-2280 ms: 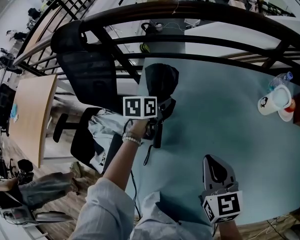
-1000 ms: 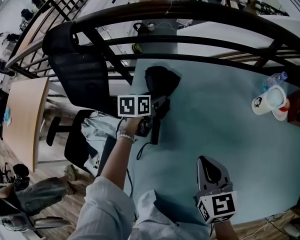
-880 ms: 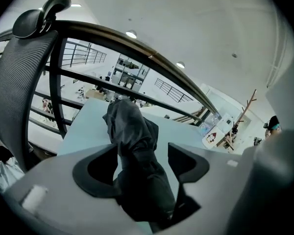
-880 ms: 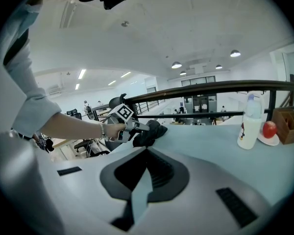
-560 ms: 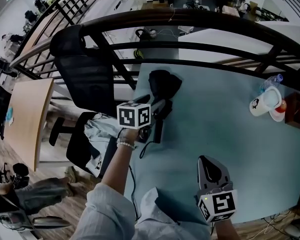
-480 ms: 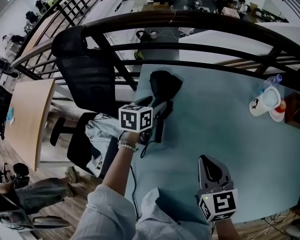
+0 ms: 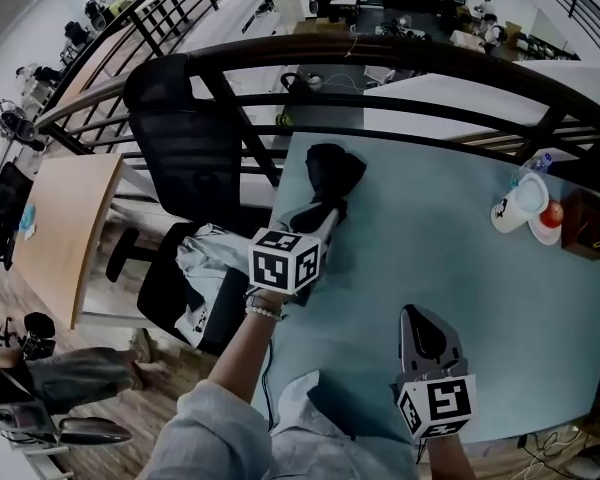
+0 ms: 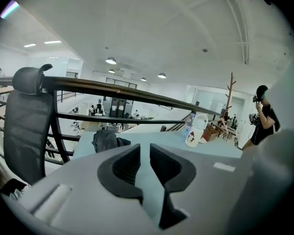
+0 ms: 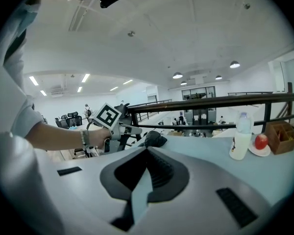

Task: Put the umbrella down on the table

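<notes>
The black umbrella (image 7: 332,171) lies folded on the blue-green table (image 7: 460,298), near the far left corner, close to the dark railing (image 7: 380,53). Nothing holds it. The left gripper (image 7: 325,226) is up in the air by the near end of the umbrella and does not touch it. In the left gripper view its jaws have just been closing. Now they are almost together, with only a thin gap, and nothing is in the gap but the table far below. The umbrella shows ahead of them as a dark lump. The right gripper (image 7: 417,314) is over the near side of the table, well apart from the umbrella. Its jaws are clenched tight with nothing in them. A black chair (image 7: 185,148) stands past the left edge of the table. At the far right of the table are a white cup (image 7: 520,203), a red apple (image 7: 551,215) and a brown box (image 7: 585,223).
</notes>
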Demonstrator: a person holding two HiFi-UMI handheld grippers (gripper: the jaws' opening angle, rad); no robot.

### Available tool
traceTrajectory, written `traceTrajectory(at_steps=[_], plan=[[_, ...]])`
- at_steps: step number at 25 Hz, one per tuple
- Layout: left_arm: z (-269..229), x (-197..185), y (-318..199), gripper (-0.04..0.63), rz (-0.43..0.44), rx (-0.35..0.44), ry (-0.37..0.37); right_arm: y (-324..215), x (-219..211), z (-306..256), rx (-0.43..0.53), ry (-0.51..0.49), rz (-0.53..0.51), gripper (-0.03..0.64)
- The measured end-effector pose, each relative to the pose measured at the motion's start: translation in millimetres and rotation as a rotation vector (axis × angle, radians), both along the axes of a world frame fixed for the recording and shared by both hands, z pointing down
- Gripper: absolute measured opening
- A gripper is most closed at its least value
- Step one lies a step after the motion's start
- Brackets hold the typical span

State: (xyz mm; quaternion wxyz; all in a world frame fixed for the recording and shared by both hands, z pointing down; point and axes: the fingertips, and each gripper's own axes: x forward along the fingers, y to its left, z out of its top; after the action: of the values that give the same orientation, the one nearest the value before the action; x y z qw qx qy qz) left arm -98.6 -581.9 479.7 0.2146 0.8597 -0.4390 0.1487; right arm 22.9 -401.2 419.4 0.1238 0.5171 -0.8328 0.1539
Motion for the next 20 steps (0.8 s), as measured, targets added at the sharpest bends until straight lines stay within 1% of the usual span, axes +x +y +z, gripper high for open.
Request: traceTrajectory(at_steps=[2,4,6,8,15,20], plan=[[-12,3,9,0.038,-0.010,0.019,0.018,4,4,-4,0.010,-0.001,0.006,-0.009],[-25,6,18,0.009,-0.021,0.031,0.052,8,8,-8,0.021,-0.003,0.010,-0.009],[-40,9,26,0.006,-0.027,0.052,0.085,12,13,-12,0.033,-0.007,0.015,-0.009],[-54,14,35,0.006,-0.026,0.078,0.099,16,19,-15,0.042,-0.009,0.020,-0.009],[-84,31,75,0.005,-0.016,0.155,0.068,32,34,-25,0.065,-0.018,0.012,-0.009],[-98,48,107,0.005,-0.035,0.173,0.083,42,45,-35,0.093,-0.031,0.004,-0.009]])
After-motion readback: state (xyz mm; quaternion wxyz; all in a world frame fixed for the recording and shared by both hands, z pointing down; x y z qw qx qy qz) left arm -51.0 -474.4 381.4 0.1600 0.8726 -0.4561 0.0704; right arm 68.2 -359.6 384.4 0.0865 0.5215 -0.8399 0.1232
